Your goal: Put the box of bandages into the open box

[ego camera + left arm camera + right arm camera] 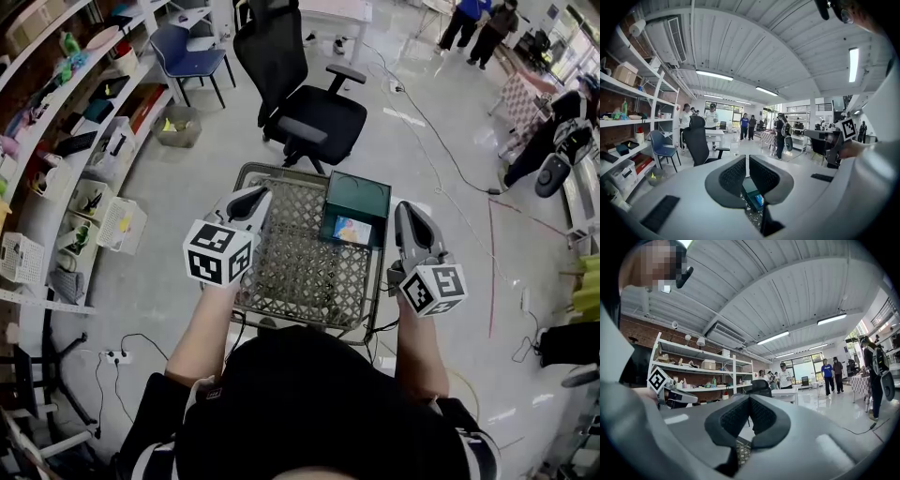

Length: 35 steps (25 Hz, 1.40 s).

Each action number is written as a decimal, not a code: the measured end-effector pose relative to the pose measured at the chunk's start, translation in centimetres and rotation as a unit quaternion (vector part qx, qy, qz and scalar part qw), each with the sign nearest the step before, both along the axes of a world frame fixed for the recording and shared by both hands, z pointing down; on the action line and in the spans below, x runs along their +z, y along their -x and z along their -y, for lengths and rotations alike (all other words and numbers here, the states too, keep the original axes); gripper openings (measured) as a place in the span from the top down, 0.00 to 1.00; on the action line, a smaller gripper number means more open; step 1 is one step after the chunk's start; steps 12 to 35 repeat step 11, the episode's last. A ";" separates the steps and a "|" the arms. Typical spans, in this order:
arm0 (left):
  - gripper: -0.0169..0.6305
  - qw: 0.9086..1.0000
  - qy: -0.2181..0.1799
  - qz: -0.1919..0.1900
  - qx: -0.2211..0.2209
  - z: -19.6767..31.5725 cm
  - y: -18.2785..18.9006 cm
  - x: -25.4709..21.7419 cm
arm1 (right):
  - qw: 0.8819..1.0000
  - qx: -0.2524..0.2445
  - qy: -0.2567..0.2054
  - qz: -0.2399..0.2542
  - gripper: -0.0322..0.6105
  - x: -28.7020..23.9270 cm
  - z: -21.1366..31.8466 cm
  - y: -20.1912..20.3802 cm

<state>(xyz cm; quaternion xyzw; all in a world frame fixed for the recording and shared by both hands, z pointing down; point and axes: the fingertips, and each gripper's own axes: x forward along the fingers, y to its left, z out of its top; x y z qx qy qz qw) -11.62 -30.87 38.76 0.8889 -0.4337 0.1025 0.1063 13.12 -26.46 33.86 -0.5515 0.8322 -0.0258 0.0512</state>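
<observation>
A dark green open box (357,199) stands on the far right part of a small lattice-top table (295,272). The colourful box of bandages (352,231) lies inside it. My left gripper (247,201) hovers over the table's far left corner, left of the box, shut with nothing in it. To the right of the box, my right gripper (411,220) is held off the table's edge, also shut and empty. The left gripper view has its jaws together (747,176), with the green box (749,186) and the bandage box (758,200) below them. The right gripper (750,416) points towards shelves.
A black office chair (302,103) stands just behind the table, and a blue chair (192,52) is further back. Shelving (56,141) with bins runs along the left. Cables (450,150) cross the floor on the right. People (478,23) stand far off.
</observation>
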 end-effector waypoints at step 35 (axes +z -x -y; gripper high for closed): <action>0.93 1.000 0.008 -0.004 0.006 -0.4 -0.1 0.5 | 1.000 -0.005 0.010 -0.001 0.94 0.4 -0.3 0.4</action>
